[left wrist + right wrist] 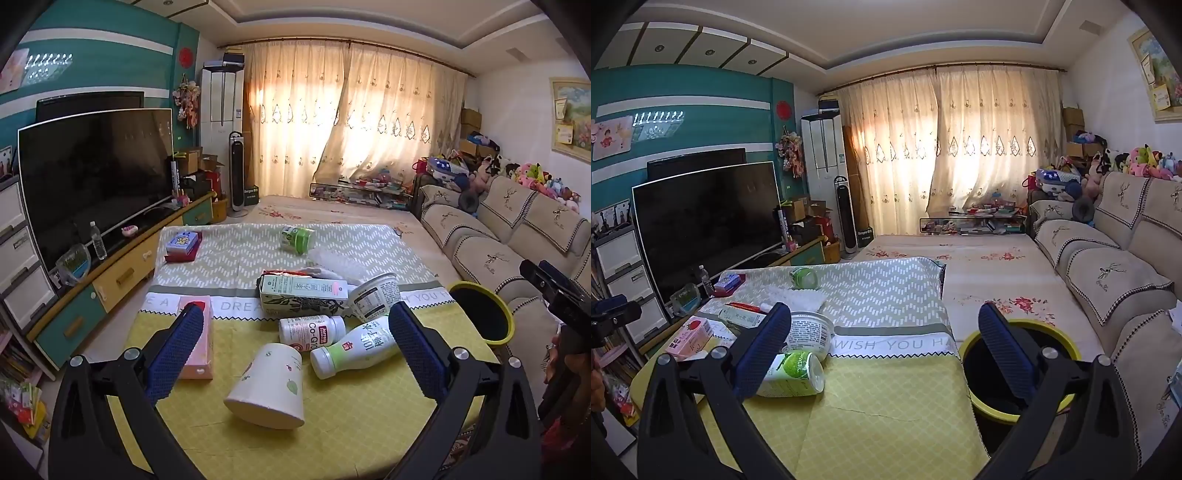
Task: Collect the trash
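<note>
We hover over a counter draped in a yellow-and-green cloth, both pairs of jaws spread wide and holding nothing. From the left lie a pink rectangular tissue box, a toppled white paper cup with a leaf print, a white pill bottle with a red label, a white-and-green plastic drink bottle, a long green-and-white carton and a white paper tub. The yellow-rimmed black bin stands just beside the counter's right edge. The left gripper frames the cup; we would do well to lower squarely across its sides and squeeze lightly, since paper crushes. The right gripper points between bottle and bin. The bin's contents are lost in shadow, and clear wrapping behind the carton is hard to make out.
</note>
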`<state>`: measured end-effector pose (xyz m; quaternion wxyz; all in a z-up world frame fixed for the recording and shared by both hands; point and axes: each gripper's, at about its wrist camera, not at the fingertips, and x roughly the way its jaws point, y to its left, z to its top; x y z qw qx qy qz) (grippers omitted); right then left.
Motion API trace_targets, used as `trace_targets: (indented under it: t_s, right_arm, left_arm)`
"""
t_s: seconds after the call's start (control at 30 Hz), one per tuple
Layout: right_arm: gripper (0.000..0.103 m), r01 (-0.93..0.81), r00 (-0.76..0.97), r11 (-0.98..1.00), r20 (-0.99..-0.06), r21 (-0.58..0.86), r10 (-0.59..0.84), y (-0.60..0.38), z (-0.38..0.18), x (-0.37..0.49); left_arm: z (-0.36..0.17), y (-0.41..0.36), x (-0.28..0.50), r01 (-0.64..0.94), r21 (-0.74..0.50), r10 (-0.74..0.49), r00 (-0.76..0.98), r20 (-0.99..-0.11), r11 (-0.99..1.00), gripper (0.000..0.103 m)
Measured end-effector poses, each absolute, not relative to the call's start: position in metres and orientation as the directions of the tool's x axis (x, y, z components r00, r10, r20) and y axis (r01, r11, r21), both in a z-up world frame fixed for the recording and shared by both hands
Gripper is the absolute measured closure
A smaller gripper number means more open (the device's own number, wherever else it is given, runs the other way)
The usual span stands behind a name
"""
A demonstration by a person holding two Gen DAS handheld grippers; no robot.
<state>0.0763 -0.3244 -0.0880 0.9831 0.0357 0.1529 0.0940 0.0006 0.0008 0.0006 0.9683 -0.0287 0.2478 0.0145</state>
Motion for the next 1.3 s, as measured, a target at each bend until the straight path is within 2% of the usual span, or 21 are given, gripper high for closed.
trace_targets:
  t_s: [0.27,1.3]
  right_arm:
    - [0.006,-0.175,0.933,0.980,-0.302,0.095,0.196,-0.324,-0.088,0.074]
    - [0.006,-0.178,0.927,0.978,-0.316,0.107,0.203,-0.323,-0.091,0.081]
  left_arm:
    - [0.008,-0.001,-0.010,-0.065,-0.025,0.047,0.899,-0.435,0.998,0.004]
    - [0.010,0.002,-0.009,-0.079,-0.015,0.065,0.895,-0.441,0.997,0.004]
